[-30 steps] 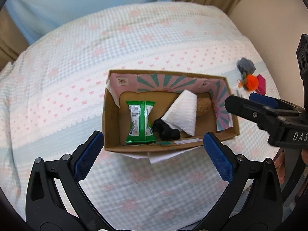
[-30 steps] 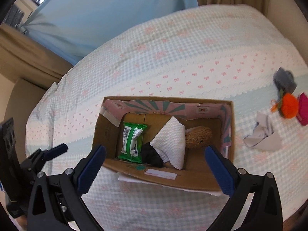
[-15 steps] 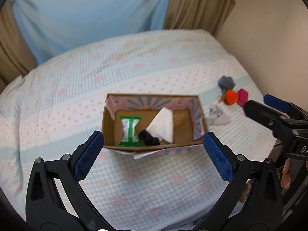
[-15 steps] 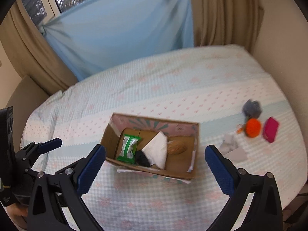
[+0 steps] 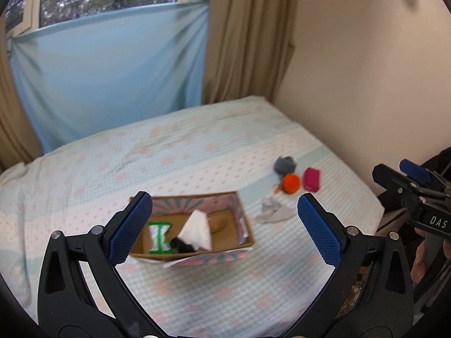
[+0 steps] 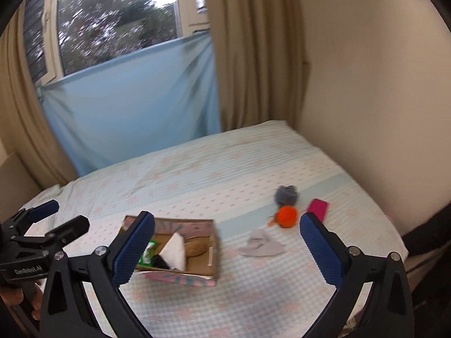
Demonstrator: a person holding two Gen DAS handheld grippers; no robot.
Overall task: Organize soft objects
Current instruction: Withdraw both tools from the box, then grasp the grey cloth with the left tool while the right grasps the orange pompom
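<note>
- The left gripper (image 5: 225,226) is held with its jaws spread wide and nothing between them; it is raised well above the bed (image 5: 197,146).
- The right gripper (image 6: 227,242) is likewise held wide apart and empty, also well above the bed.
- In the left wrist view, the right gripper is seen at 3 o'clock, off the bed's edge; in the right wrist view, the left gripper is seen at 9 o'clock.
- A cardboard box (image 5: 245,232) with a pink patterned lining is seen lying open on the bed, toward 6 o'clock of the bedspread.
- Inside the box, a green packet (image 5: 160,238) lies at 9 o'clock, a black item (image 5: 180,245) is just beside it, a white cloth (image 5: 198,230) leans at the middle, and a brown plush item (image 6: 195,248) lies at 3 o'clock.
- Outside the box, at its 3 o'clock, a pale grey cloth (image 5: 272,213) is spread on the bedspread.
- Beyond that cloth, toward 1 o'clock of the box, an orange ball (image 5: 291,183) is seen touching a grey fuzzy item (image 5: 284,164), with a pink pouch (image 5: 311,179) just beside the ball.
- Both views are blurred, so finer detail cannot be told.
</note>
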